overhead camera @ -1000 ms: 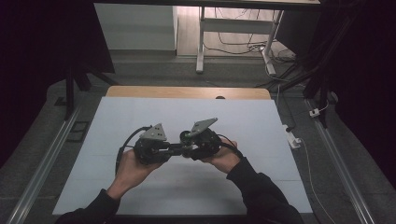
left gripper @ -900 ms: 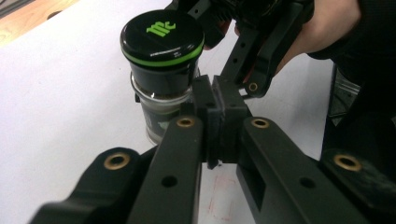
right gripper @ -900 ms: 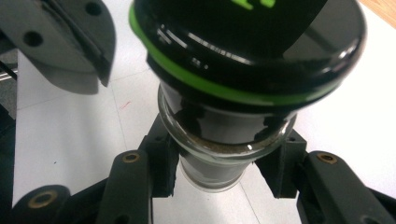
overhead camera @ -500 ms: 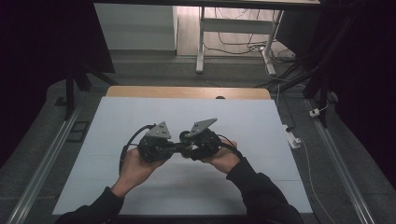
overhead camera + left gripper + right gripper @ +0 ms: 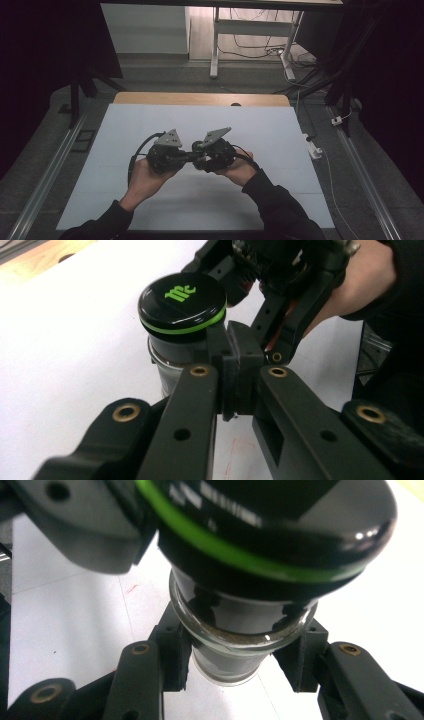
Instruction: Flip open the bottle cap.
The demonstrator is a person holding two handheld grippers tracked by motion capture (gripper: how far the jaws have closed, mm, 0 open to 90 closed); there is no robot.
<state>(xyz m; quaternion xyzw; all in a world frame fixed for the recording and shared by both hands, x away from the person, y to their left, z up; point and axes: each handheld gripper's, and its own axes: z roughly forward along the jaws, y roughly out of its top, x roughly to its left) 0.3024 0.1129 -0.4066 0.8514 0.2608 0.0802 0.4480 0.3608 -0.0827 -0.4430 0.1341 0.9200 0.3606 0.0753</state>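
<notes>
The left tool (image 5: pixel 187 157) has moved a little toward the right tool (image 5: pixel 200 161), and now the two sit close together over the bench (image 5: pixel 280 130). The left hand (image 5: pixel 145 175) has slid in with it. The left cable (image 5: pixel 135 155) loop is pulled tighter.

Lid (image 5: pixel 181 302): glossy black, bright green logo on top, 1 green band round its edge. Jar (image 5: pixel 239 630) beneath — clear glass, dark inside. Both grippers black; left gripper (image 5: pixel 186 157) and right gripper (image 5: pixel 196 160) each carry a grey plate, jaw arms showing brass-coloured rivets. Table (image 5: pixel 125 125): white surface — pale wood strip along the far edge. Sleeves (image 5: pixel 280 210) black.
</notes>
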